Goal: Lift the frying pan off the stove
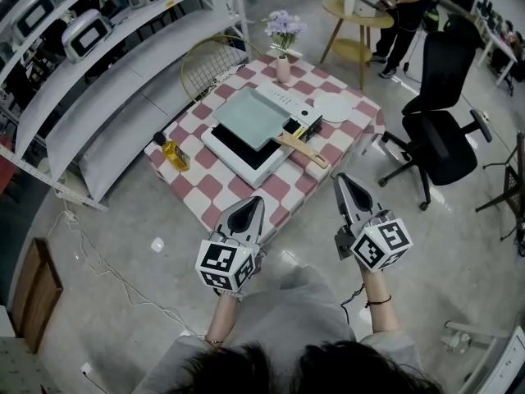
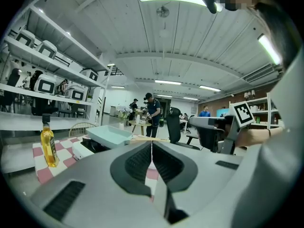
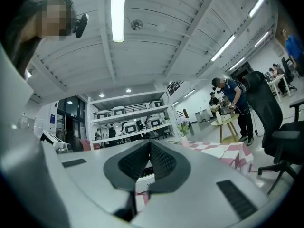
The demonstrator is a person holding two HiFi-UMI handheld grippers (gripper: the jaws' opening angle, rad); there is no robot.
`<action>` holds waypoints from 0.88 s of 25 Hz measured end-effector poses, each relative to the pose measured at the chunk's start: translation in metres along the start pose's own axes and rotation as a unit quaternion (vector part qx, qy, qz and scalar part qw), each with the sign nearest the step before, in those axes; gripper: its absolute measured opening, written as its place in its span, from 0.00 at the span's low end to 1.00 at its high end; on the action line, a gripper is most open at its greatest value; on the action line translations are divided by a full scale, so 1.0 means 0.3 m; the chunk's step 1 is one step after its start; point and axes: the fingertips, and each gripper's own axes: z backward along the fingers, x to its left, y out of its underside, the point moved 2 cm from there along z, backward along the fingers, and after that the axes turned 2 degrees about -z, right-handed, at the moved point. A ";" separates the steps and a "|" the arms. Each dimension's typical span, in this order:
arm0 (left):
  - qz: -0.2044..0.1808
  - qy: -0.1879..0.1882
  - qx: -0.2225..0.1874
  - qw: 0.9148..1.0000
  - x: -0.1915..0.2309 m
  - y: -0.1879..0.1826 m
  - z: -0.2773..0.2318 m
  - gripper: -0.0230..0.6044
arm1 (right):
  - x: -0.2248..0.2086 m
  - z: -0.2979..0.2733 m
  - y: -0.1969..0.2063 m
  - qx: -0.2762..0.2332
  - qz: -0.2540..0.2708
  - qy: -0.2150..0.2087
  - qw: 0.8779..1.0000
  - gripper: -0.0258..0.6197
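While both tools hang in the lower middle of the head view, short of the table's near edge, neither has hold of anything. The left gripper (image 1: 256,202) has its jaws pressed together, the ribbed pads meeting along a thin seam in its own view with nothing between them. The right gripper (image 1: 342,180) is closed in the same way and just as empty. Both point up the frame towards the table (image 1: 271,194) with its red-and-white checked cloth, and each is apart from it. At the centre of that cloth sits the white stove (image 1: 232,156), and the frying pan (image 1: 250,116), square and pale green, rests on top of it. Its wooden handle (image 1: 305,149) sticks out towards the lower right, on the side nearer the right gripper. In the left gripper view the pan appears to sit flat on the burner, though at that size I cannot be sure of the contact. Further out, a yellow bottle (image 1: 174,154) stands at the cloth's left edge, a vase of flowers (image 1: 283,62) at its far side, and a black office chair (image 1: 443,130) to the right. As a judgement, the task has hardly begun: the pan is not yet lifted or gripped. What remains is to close the gap to the table, open a pair of jaws, take the handle and raise the pan clear of the stove.
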 end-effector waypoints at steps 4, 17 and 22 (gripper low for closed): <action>0.003 0.001 0.003 1.000 0.008 -0.002 -0.038 0.08 | -0.043 -0.032 -0.017 0.001 -0.003 0.000 1.000 0.07; 0.045 -0.057 0.018 0.997 0.077 -0.022 -0.256 0.08 | -0.243 -0.300 -0.075 0.036 -0.008 -0.067 0.997 0.07; 0.067 -0.085 0.021 0.994 0.102 -0.023 -0.334 0.08 | -0.294 -0.411 -0.075 0.061 -0.014 -0.107 0.992 0.07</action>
